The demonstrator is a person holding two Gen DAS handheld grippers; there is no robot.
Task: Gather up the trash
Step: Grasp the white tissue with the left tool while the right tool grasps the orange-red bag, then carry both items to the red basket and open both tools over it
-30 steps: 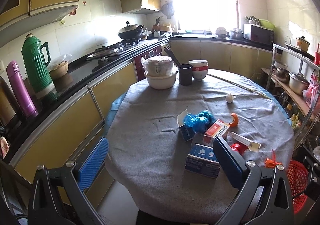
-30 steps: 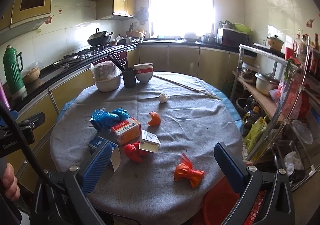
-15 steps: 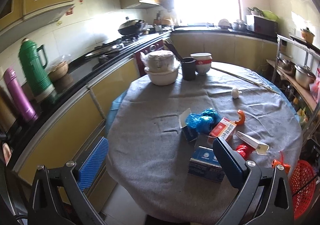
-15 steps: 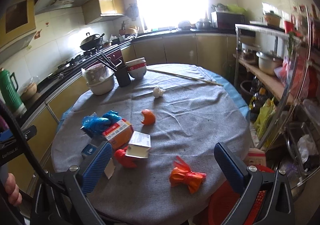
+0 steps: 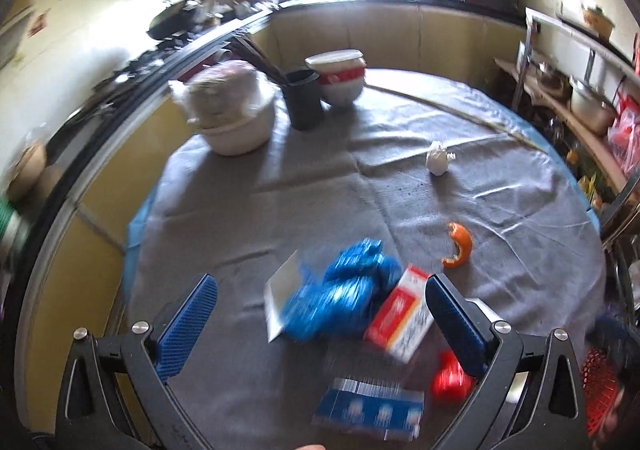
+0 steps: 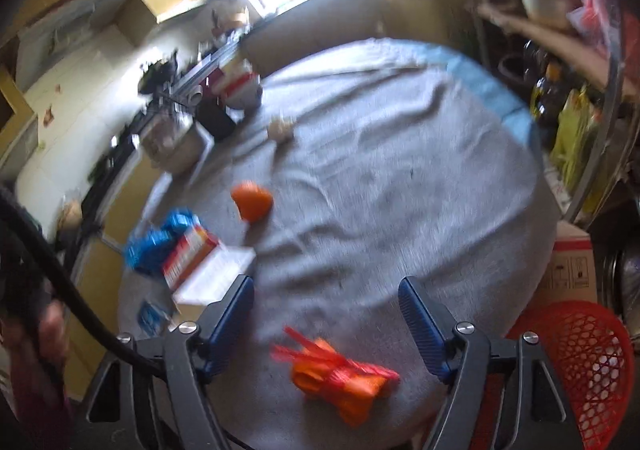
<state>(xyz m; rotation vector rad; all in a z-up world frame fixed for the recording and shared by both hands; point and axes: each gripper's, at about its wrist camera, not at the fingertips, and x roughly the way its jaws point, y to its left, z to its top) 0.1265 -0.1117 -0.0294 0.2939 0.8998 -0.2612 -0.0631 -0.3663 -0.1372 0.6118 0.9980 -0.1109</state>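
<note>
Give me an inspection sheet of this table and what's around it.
Surface: round table under a grey cloth, wrinkled.
Job's things: orange wrapper; blue plastic bag; red-and-white carton; blue box; orange peel; red wrapper; white crumpled scrap.
Clutter: bowls, black chopstick holder, covered basin.
Grippers: left gripper open over the pile; right gripper closing, nothing pressed, orange wrapper just below.
Cables: black cable at left.
Surroundings: red mesh basket beside table; shelf rack; counter.
</note>
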